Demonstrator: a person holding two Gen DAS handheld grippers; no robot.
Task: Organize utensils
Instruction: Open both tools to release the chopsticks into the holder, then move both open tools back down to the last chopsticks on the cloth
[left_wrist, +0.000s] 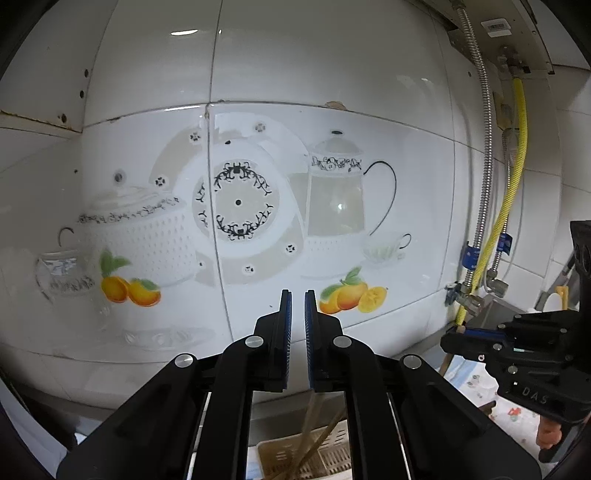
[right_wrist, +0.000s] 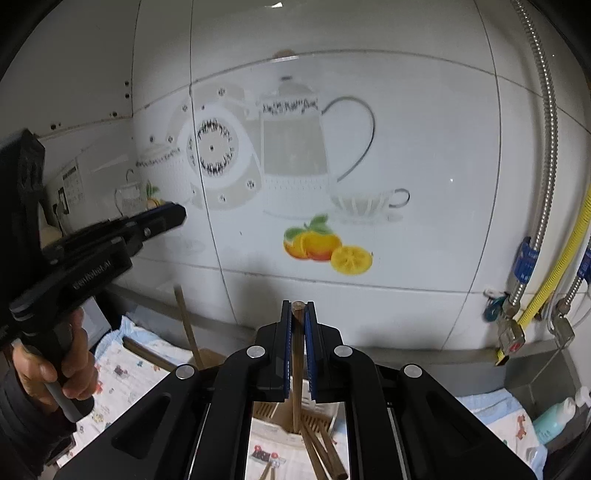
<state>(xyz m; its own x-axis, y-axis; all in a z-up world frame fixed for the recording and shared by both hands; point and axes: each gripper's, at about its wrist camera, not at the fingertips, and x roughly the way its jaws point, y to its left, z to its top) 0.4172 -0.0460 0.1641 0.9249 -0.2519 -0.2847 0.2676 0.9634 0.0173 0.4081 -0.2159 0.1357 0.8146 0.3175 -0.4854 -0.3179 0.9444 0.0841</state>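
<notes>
Left wrist view: the left gripper (left_wrist: 297, 295) has its jaws drawn together on nothing, above the beige holder (left_wrist: 314, 458) with chopsticks (left_wrist: 314, 417) in it.

Right wrist view: the right gripper (right_wrist: 297, 306) pinches one upright chopstick (right_wrist: 296, 369), its lower end among others lying on the patterned cloth (right_wrist: 122, 373).

My black left hand-held gripper (left_wrist: 297, 295) and right hand-held gripper (right_wrist: 297, 306) are showing blue pads. The brown wooden chopstick (right_wrist: 296, 369) is standing out against the white wall tile (right_wrist: 424, 147) printed with grey teapots and orange fruit. A yellow hose (right_wrist: 557, 273) is glowing beside a cloth (right_wrist: 122, 369) patterned with small coloured figures.
</notes>
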